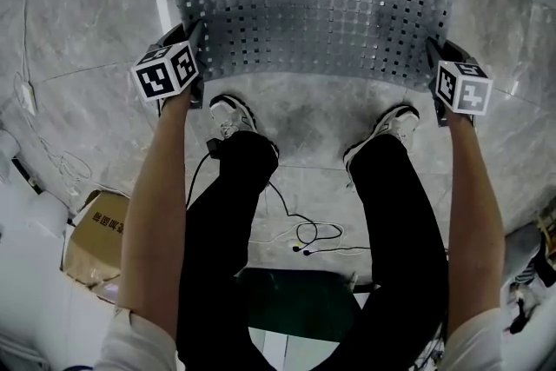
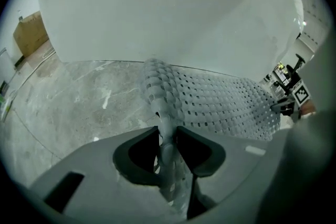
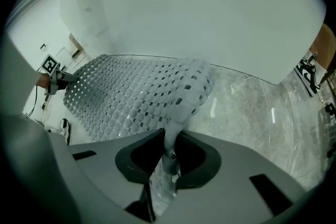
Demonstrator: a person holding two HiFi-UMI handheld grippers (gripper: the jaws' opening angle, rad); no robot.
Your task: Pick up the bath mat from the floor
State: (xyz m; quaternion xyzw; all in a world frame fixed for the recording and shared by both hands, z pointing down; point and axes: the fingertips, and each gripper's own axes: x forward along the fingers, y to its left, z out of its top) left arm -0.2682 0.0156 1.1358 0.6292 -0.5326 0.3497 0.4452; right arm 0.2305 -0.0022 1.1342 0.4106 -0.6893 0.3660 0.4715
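The pale marble floor (image 1: pixel 321 104) filled most of the head view, and in both gripper views a broad white surface (image 2: pixel 168 8) rose behind it. Across the floor ahead of the person lay the grey perforated bath mat (image 1: pixel 317 4), its near edge raised and its near corners pinched up into folds; how much of the far part rested on the floor could not be told. The person's legs in black trousers (image 1: pixel 230 221) stood just behind the mat, between the two arms. A cardboard box (image 1: pixel 95 239) sat on the floor well off to the person's left. A thin black cable (image 1: pixel 295 226) trailed in loops between the feet. The white shoes (image 1: pixel 230 113) were planted just short of the mat's near edge. The left gripper (image 2: pixel 168 136) had its jaws closed on the mat's near-left corner, the fold squeezed between the pads. The right gripper (image 3: pixel 170 144) likewise clamped the near-right corner, a strip of mat hanging down through its jaws.
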